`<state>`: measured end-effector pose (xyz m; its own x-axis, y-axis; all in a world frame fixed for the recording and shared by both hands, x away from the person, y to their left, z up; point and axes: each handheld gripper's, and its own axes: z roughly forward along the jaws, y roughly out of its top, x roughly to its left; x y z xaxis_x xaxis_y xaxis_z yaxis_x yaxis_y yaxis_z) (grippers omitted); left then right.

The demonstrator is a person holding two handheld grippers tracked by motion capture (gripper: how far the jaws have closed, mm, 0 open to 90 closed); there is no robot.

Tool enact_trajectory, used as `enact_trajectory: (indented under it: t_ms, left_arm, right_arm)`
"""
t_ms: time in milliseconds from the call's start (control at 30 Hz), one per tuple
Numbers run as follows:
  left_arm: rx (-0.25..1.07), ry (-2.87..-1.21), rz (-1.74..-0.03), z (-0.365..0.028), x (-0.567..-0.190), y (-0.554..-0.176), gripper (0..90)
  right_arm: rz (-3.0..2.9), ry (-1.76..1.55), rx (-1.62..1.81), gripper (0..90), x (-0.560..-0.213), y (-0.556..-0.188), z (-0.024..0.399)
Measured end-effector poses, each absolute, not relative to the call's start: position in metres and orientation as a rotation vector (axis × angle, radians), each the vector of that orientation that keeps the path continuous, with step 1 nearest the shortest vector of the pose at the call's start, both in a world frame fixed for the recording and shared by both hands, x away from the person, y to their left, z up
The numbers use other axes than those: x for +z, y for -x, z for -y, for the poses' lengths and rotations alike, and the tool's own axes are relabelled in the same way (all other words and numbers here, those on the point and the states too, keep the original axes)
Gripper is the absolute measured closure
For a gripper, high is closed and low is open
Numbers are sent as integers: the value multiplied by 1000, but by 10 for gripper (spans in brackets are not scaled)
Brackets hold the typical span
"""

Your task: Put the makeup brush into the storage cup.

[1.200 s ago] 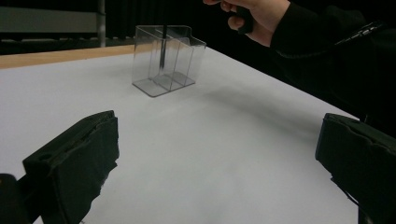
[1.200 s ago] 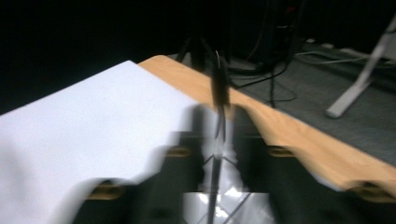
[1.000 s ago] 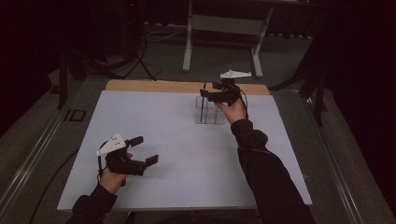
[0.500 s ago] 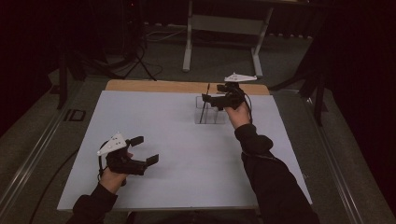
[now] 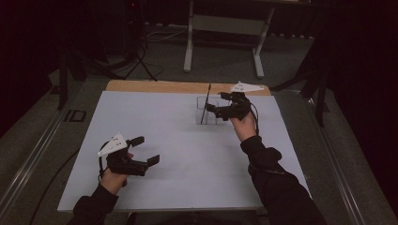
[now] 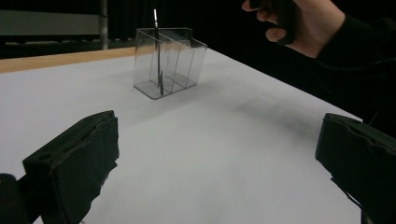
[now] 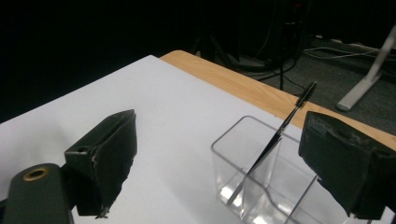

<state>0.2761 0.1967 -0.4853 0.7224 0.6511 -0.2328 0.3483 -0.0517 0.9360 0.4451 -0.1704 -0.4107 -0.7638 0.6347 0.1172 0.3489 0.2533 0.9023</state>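
Observation:
A clear plastic holder with several compartments stands at the far middle of the white table. A thin dark pen leans upright in its left compartment. My right gripper hovers just right of the holder's top, open; its jaws have just been opening, with nothing between them. In the right gripper view the pen and holder lie past my right gripper. My left gripper is open over the near left of the table, empty. From my left gripper, the holder is far ahead.
A wooden strip runs along the table's far edge. Beyond it on the grey floor stand a white frame and dark cables. The person's right hand hangs above the table to the holder's right.
My right gripper has drawn back from over the holder, to the right and toward the person, with its jaws wider apart. The pen stays in the holder. My left gripper has kept still.

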Motion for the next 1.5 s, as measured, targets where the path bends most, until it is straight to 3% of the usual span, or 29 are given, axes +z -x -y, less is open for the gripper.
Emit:
enact_trajectory:
  t_ms: [1067, 1500]
  left_arm:
    - [298, -1653, -810, -197, -484, -276, 2]
    - [296, -1649, -797, -196, -483, -275, 2]
  right_arm:
    - [-2232, -904, 1592, 126, -416, -362, 230]
    - [-2237, -928, 1564, 130, -436, -317, 255]
